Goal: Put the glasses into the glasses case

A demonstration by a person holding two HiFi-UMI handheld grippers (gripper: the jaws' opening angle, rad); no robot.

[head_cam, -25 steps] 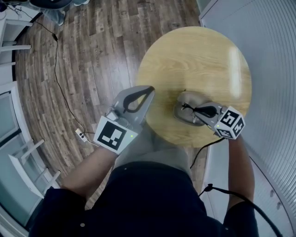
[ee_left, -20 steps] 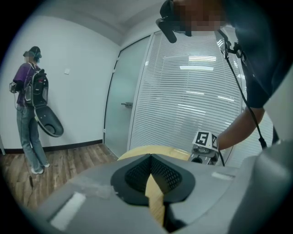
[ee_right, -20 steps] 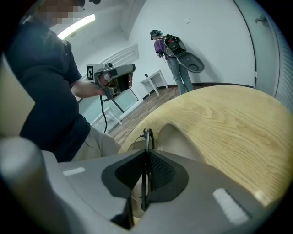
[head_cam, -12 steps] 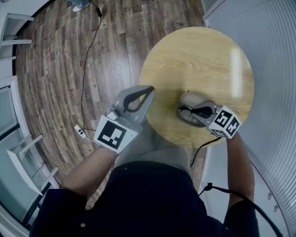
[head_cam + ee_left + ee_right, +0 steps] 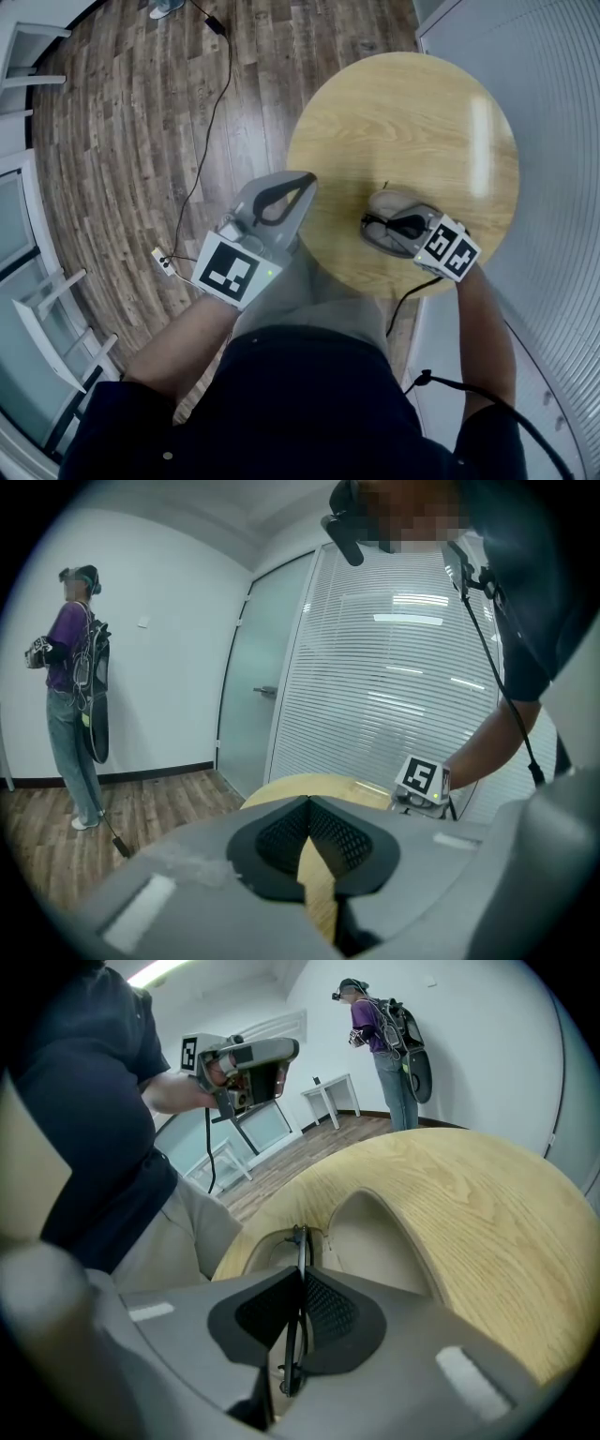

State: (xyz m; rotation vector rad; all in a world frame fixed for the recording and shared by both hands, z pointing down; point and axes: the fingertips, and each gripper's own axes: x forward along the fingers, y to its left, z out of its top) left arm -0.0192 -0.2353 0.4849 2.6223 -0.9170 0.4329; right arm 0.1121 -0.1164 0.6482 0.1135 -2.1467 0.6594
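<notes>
An open beige glasses case [image 5: 382, 208] lies near the front edge of the round wooden table [image 5: 403, 112]. My right gripper [image 5: 399, 228] is shut on black glasses [image 5: 376, 225] and holds them edge-on, tilted down over the case. In the right gripper view the thin frame [image 5: 298, 1241] sticks out past the pads [image 5: 330, 1309] above the case's hollow [image 5: 375, 1241]. My left gripper [image 5: 303, 180] hovers at the table's left rim. Its jaws [image 5: 307, 803] are shut with nothing between them.
A person in a purple top [image 5: 77, 667] stands by the white wall. A black cable [image 5: 202, 122] runs over the wood floor on the left. A wall of blinds [image 5: 553, 141] rises close to the table's right side. White furniture [image 5: 56, 328] stands at the left.
My right gripper has sunk a little towards the case and rolled, bringing the glasses lower over the hollow. The left gripper has stayed where it was.
</notes>
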